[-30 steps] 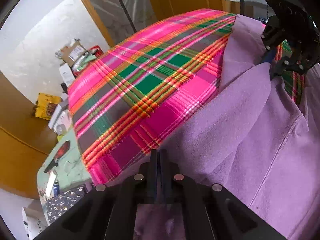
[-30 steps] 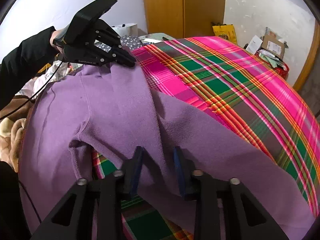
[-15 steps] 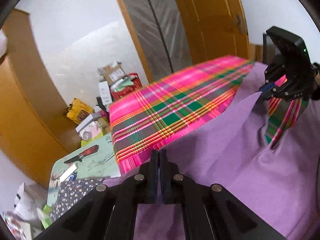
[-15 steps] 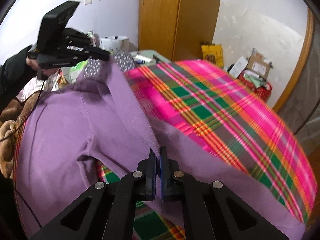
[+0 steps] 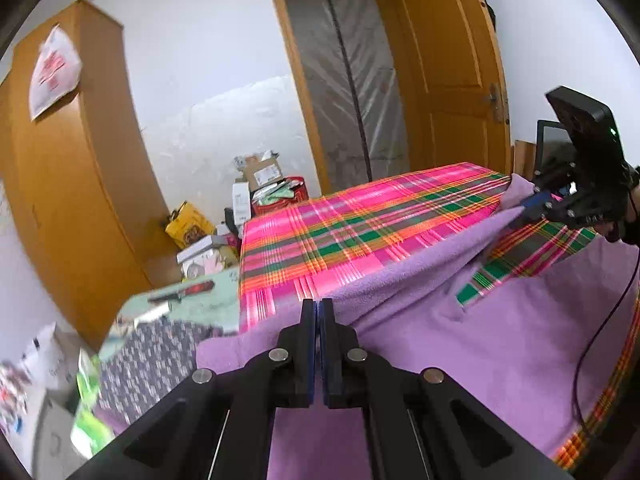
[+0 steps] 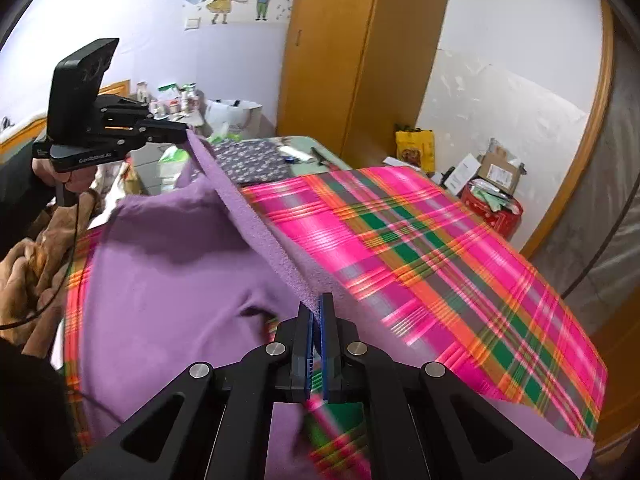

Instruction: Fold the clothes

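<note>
Both grippers risen: left gripper [image 5: 317,312] and right gripper [image 6: 316,312] clenched on purple garment [image 6: 168,280], edge taut (fold under way); next, carry toward 9 o'clock, over plaid cloth [image 6: 420,248].

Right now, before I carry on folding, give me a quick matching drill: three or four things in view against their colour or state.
Things:
1. fleece garment
2. plaid bed cover
3. left gripper
4. wooden wardrobe

Descriptions:
A. pink, green and orange checks
B. orange-brown, against the wall
C. purple, one edge lifted
D. black, shut on the fabric's edge

Pairs: 1-C, 2-A, 3-D, 4-B
</note>
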### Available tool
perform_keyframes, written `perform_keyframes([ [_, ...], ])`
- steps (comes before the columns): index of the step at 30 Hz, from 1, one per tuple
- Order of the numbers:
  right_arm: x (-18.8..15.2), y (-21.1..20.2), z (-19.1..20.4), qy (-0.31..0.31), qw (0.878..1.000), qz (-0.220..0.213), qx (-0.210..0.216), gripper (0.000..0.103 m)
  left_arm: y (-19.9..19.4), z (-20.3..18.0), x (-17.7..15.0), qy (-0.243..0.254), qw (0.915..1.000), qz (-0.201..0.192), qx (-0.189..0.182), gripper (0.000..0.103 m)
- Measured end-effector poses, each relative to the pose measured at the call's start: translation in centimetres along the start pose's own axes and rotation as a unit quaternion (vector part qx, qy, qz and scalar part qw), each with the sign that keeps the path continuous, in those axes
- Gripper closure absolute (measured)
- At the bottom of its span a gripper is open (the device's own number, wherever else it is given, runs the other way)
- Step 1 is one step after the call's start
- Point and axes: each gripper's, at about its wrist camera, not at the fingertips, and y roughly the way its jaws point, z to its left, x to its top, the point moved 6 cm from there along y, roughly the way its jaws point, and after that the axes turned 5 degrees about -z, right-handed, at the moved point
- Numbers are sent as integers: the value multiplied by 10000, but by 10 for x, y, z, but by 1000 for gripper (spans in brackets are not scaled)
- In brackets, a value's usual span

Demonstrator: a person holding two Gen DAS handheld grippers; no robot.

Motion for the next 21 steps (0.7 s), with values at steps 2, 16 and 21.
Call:
perform_keyframes([
  [2, -12, -3, 18, -65, 9999, 93, 82, 100, -8, -7, -20, -209, 9997, 120, -23, 101],
  [16, -93, 17, 56, 876, 9898, 870, 709, 78, -35, -32, -117, -1711, 9784, 1087, -393, 101],
  [21, -98, 1, 53, 1342, 9862, 701, 670, 71, -42, -15, -127, -2843, 9535, 974, -239, 84],
])
